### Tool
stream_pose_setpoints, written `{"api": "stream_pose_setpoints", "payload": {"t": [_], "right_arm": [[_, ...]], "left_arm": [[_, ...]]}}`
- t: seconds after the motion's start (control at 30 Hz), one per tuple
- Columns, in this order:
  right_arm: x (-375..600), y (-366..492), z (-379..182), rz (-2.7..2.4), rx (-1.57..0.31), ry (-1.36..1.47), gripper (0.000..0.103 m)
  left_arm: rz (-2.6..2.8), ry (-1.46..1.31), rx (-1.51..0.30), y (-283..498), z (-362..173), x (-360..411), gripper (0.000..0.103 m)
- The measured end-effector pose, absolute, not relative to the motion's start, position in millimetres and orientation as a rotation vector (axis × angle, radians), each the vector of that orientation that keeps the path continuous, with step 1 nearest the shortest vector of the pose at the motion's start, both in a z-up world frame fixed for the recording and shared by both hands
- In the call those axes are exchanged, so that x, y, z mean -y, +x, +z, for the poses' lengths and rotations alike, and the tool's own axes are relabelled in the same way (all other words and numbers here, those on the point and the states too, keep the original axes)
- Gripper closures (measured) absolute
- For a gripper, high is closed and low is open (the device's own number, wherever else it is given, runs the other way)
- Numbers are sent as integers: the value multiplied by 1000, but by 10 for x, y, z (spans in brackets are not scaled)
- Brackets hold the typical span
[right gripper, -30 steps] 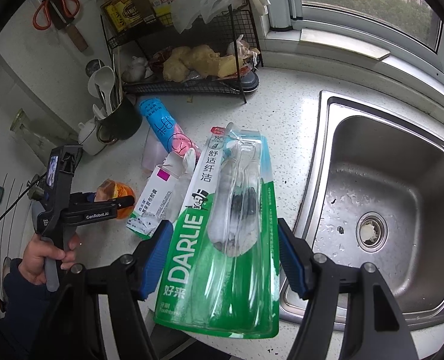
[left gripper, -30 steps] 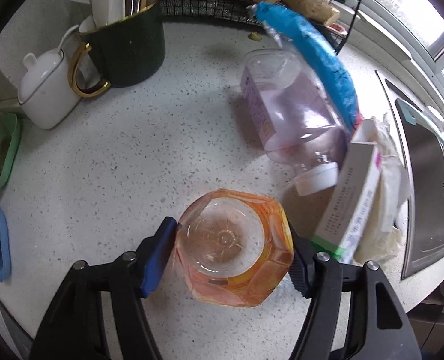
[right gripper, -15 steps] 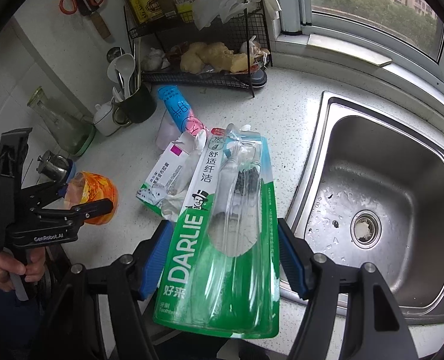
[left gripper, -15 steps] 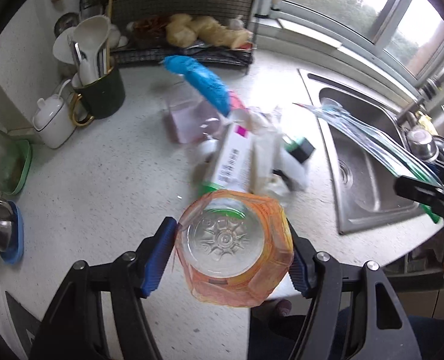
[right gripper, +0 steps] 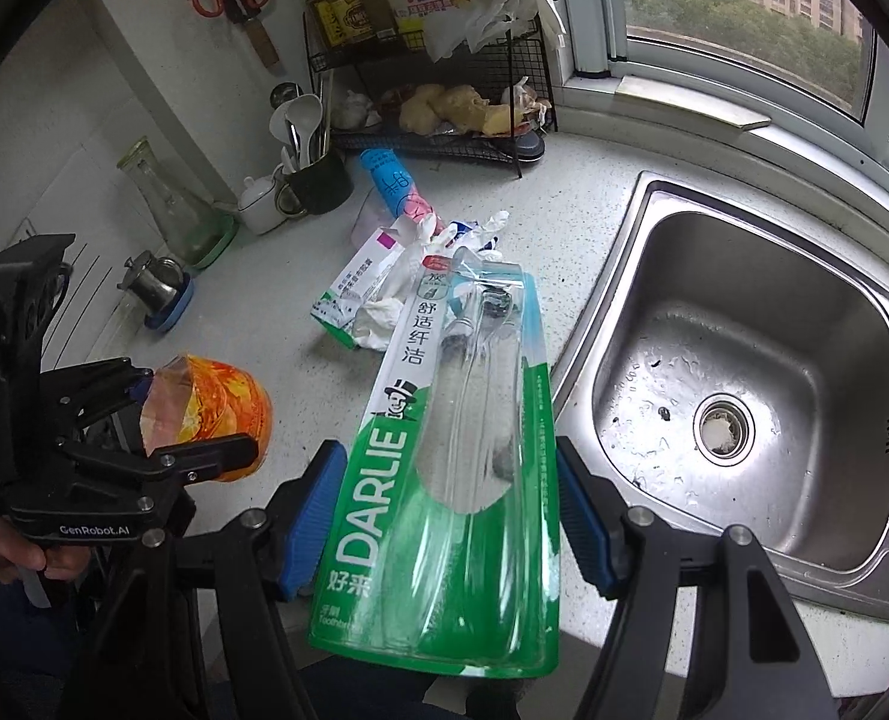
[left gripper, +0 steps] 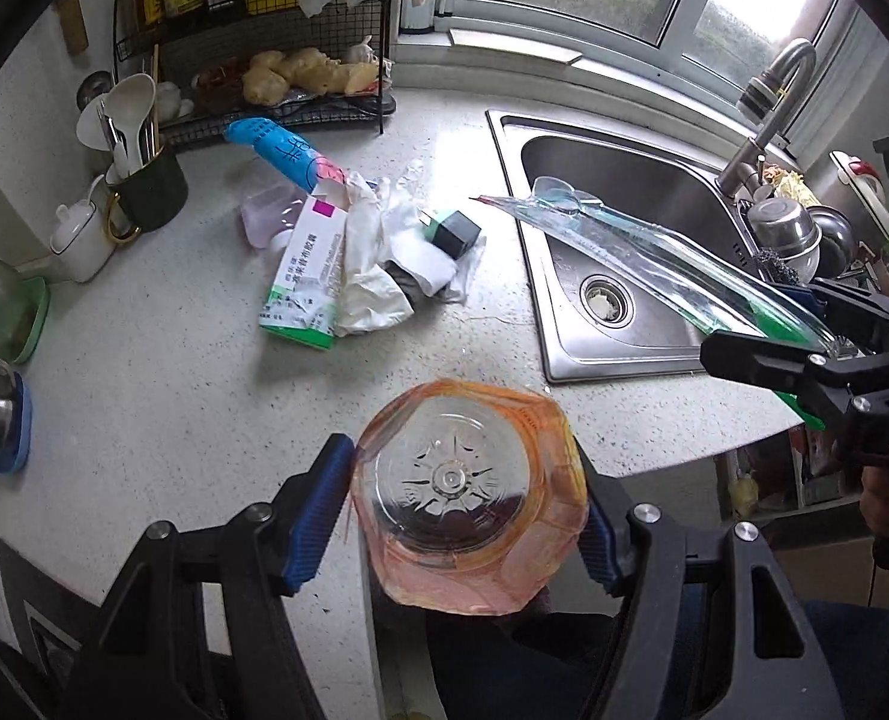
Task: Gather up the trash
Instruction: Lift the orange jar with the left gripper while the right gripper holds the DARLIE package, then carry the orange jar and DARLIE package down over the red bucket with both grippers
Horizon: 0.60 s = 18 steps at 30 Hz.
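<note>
Left gripper (left gripper: 465, 507): clamped on orange bottle (left gripper: 465, 498), base toward camera.
Right gripper (right gripper: 450, 507): clamped on toothbrush pack (right gripper: 444, 480), above counter (right gripper: 276, 324) edge.

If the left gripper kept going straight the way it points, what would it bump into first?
Probably the white countertop near its front edge. The left gripper, shut on the orange bottle, points steeply down, so the bottle's base would touch first. Depth is unclear.

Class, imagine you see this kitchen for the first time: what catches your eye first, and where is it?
An orange bottle, seen base-on, is clamped in the left tool near the counter's edge. A green toothbrush pack fills the right tool beside the sink. A litter pile lies mid-counter.
</note>
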State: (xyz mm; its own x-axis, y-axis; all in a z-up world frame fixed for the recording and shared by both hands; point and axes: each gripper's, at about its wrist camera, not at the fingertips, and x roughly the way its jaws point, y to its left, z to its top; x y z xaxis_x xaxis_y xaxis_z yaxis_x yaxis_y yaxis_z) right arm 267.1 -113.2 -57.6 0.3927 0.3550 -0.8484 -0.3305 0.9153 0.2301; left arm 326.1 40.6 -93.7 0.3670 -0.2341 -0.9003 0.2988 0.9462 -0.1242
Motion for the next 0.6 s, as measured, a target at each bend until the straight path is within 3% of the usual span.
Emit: {"api": "stream_pose_setpoints", "payload": {"t": [0.6], "right_arm": [[1492,1435,-772,582,-1134,-28,38]], "left_arm": [[-293,4,-1208,1610,-1213,273,38]]}}
